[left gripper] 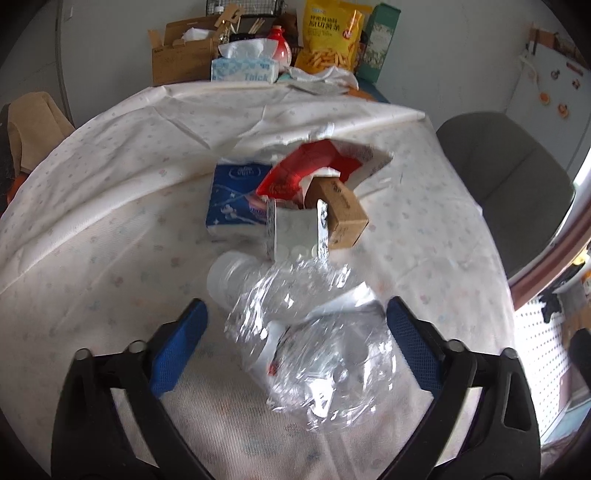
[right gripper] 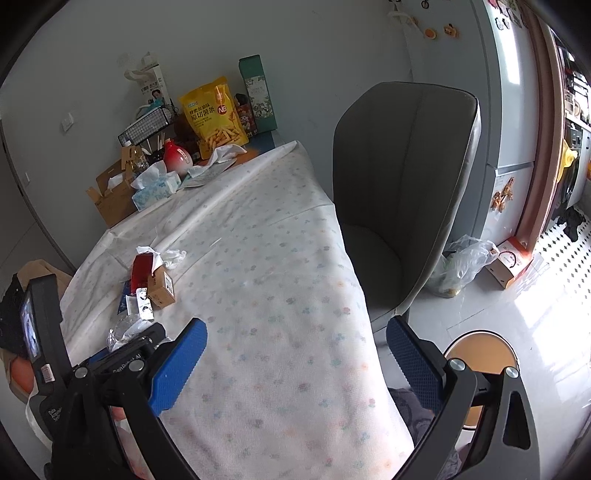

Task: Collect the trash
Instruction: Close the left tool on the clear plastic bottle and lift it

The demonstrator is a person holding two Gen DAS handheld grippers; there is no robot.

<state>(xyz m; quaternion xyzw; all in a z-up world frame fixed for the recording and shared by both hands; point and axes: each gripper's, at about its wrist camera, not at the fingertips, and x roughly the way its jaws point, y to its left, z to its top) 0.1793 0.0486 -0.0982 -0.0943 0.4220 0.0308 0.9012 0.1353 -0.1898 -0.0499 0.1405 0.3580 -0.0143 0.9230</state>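
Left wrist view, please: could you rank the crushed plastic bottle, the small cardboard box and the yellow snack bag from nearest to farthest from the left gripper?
1. Crushed plastic bottle: between the open jaws of the left gripper.
2. Small cardboard box: mid-table, just right of centre.
3. Yellow snack bag: upright at the far edge.

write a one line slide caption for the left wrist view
Left tool open around a crushed clear plastic bottle on the tablecloth, with more trash piled beyond.

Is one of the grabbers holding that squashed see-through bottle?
Not yet. The crushed clear plastic bottle lies between the left gripper's blue pads, which don't press it. The right gripper is open, holding nothing.
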